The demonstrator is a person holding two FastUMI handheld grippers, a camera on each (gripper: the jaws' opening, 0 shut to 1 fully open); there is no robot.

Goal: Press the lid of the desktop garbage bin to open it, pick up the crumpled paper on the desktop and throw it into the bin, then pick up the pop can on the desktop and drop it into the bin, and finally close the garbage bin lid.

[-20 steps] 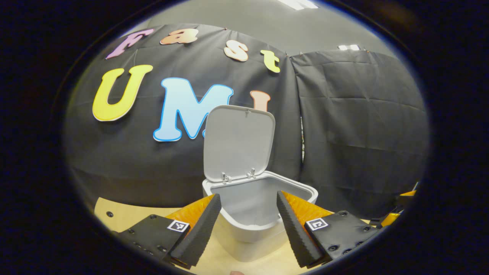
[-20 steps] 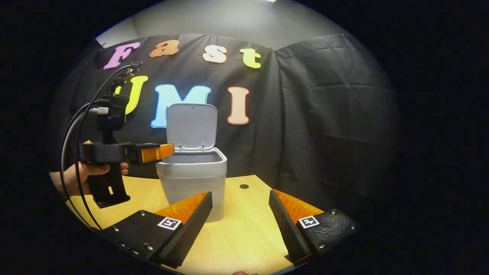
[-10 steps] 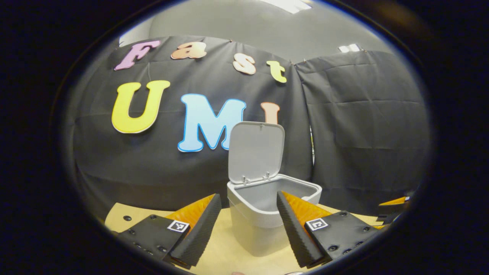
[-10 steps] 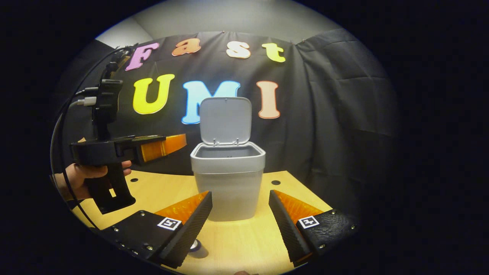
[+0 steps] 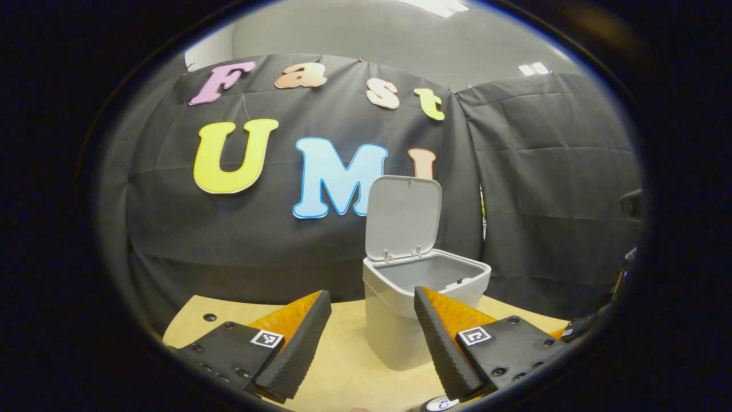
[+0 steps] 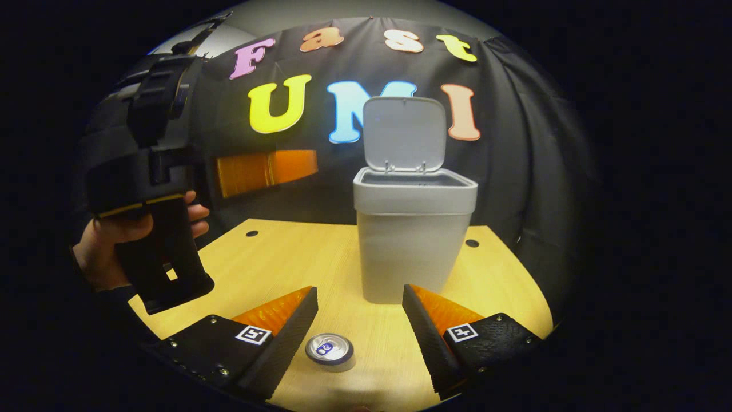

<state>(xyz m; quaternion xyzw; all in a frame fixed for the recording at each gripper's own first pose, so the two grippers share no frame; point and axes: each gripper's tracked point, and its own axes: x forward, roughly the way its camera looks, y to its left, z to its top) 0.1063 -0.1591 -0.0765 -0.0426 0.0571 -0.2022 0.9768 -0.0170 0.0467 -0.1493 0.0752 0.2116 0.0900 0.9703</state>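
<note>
Bin [image 6: 414,240] on worktop [image 6: 274,257], lid [image 6: 404,133] up. Can [image 6: 329,349] upright below right claw [image 6: 360,332], between its spread fingers, untouched. Left claw [image 5: 372,337] wide open, empty, facing bin.

The open bin [image 5: 426,297] on the table [image 5: 343,366] is seen close from the left gripper view; it is also faced, higher and farther, from the right gripper view [image 6: 414,229].

Recording booth, black cloth wall [image 5: 240,252] (pinned up, creased), pale wooden desktop [image 6: 297,263], plain grey ceiling [image 5: 354,34]
</note>
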